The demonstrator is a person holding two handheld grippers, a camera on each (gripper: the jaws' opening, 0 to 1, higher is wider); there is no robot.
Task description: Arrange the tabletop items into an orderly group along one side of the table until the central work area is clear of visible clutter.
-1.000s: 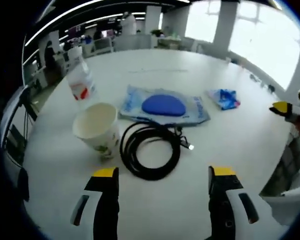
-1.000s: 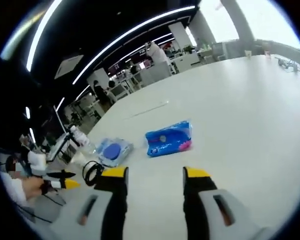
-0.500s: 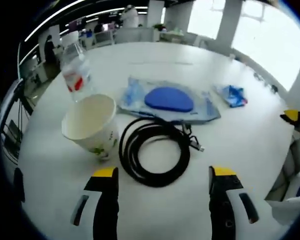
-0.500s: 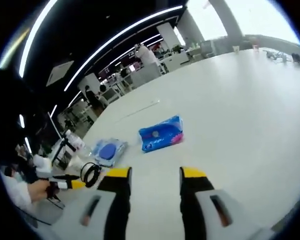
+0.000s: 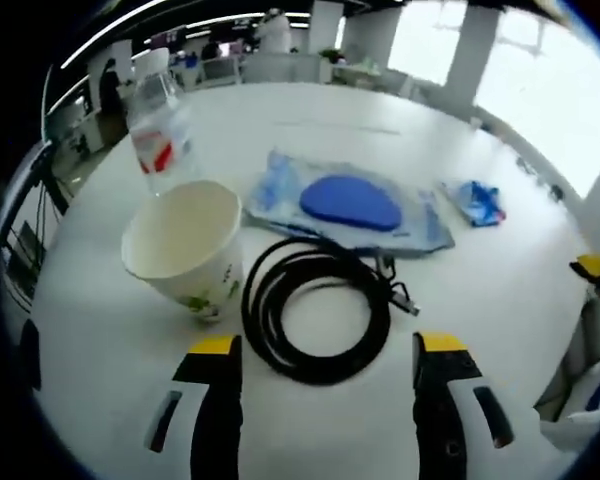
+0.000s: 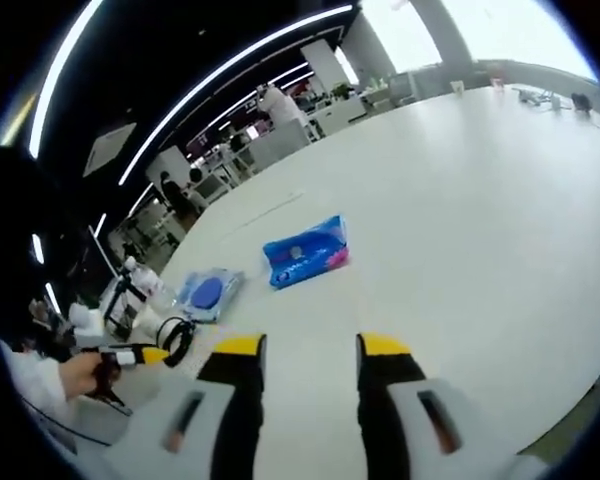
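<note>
My left gripper [image 5: 320, 350] hangs open just above the near side of a coiled black cable [image 5: 315, 308] on the white table [image 5: 380, 130]. Left of the coil leans a white paper cup [image 5: 185, 247], and behind it stands a clear plastic bottle [image 5: 160, 135] with a red label. Beyond the coil lies a clear bag holding a blue pad [image 5: 352, 203]. A small blue packet [image 5: 477, 200] rests at the right. My right gripper [image 6: 302, 348] is open over bare table, with the blue packet [image 6: 304, 253] ahead of it and the pad bag [image 6: 208, 293], cable [image 6: 177, 338] and left gripper [image 6: 130, 354] at its left.
The table [image 6: 480, 200] is wide, with bare surface to the right of the packet. A thin line mark [image 5: 330, 127] crosses the far part. Desks, chairs and people stand in the office beyond the far edge. A person's hand [image 6: 75, 375] holds the left gripper.
The left gripper has come closer to the cable and cup, which now look larger. The right gripper view has swung, so the blue packet sits farther off and more to the left.
</note>
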